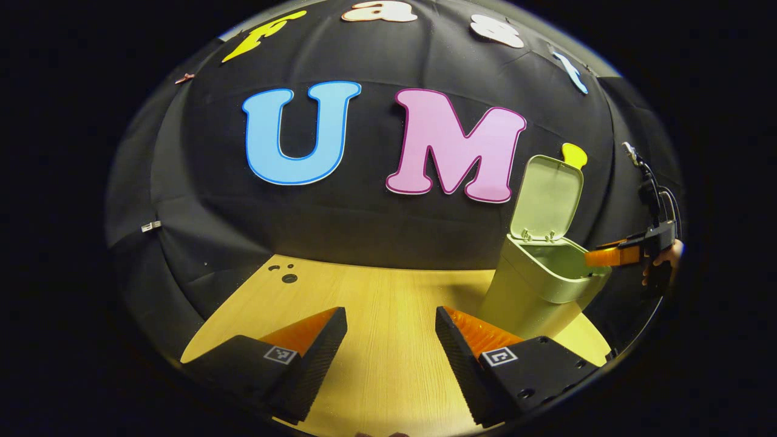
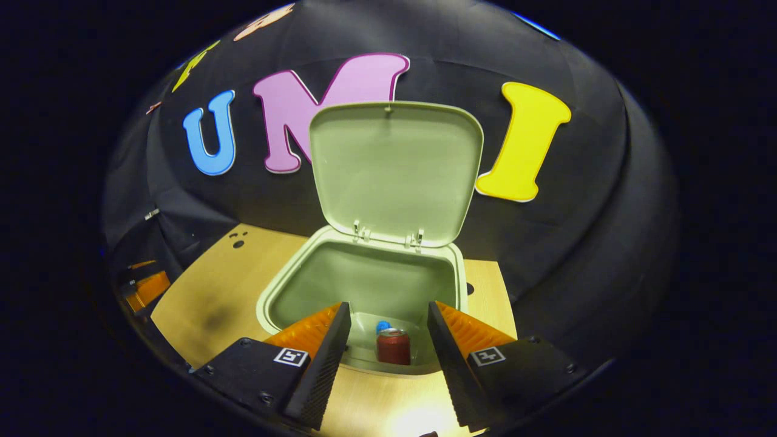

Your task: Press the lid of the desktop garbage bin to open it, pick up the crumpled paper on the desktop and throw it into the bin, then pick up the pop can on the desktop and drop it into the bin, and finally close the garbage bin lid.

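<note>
In the right gripper view, the right gripper (image 2: 388,340) hangs above the near rim of the pale green garbage bin (image 2: 267,303), its fingers spread with nothing between them. Seen through the gap, the red pop can (image 2: 393,347) stands upright on the bin's floor, close to the near wall, with a small blue thing (image 2: 382,326) just behind it that is too small to make out. The bin's lid (image 2: 396,173) stands raised on its hinges at the far rim, its inner face turned toward the camera. The bin sits on the light wooden tabletop (image 2: 212,297), near its far edge.

In the left gripper view, the left gripper (image 1: 391,340) hovers over bare tabletop (image 1: 388,303), fingers likewise spread and holding nothing. Beyond it, toward the far right corner of the tabletop, the bin (image 1: 528,291) stands with its lid (image 1: 546,197) upright, and the other gripper (image 1: 613,255), with a hand (image 1: 665,258) behind it, reaches over the open top. A few dark round holes (image 1: 288,276) mark the far left corner of the tabletop.
</note>
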The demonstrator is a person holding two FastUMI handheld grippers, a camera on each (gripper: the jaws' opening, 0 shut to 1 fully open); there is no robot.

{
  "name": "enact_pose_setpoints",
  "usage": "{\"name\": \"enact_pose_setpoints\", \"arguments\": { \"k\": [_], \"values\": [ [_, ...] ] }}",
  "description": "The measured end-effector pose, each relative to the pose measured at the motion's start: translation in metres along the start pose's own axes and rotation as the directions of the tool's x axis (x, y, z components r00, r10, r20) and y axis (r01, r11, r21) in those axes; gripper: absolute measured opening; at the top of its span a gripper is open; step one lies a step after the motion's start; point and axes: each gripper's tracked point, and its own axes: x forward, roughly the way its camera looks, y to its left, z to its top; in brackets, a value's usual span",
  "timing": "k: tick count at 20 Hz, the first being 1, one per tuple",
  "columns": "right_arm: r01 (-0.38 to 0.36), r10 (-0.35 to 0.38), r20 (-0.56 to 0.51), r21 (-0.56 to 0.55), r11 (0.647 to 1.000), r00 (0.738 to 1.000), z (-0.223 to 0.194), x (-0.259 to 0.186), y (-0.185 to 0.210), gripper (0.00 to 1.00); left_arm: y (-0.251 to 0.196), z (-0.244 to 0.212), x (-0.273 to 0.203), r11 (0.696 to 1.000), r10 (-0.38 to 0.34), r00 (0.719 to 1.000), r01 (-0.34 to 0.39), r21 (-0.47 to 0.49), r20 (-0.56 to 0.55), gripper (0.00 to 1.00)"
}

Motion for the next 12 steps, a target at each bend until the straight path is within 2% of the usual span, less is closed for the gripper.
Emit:
{"name": "enact_pose_setpoints", "arguments": {
  "k": [4, 7, 12],
  "values": [
    [0.014, -0.015, 0.148, 0.003, 1.0, 0.989, 0.051, -0.012, -0.001, 0.84, -0.002, 0.003, -0.002, 1.0, -0.007, 1.0, 0.007, 0.001, 0.007, 0.95],
    [-0.001, 0.006, 0.263, -0.019, 1.0, 0.965, 0.099, -0.024, 0.003, 0.84, -0.003, 0.004, -0.003, 1.0, -0.009, 1.0, 0.009, -0.002, 0.01, 0.95],
    [0.024, -0.003, 0.366, -0.053, 0.998, 0.931, 0.156, -0.031, -0.001, 0.84, -0.006, 0.004, -0.006, 1.0, -0.017, 1.0, 0.017, -0.005, 0.015, 0.95]
  ]
}}
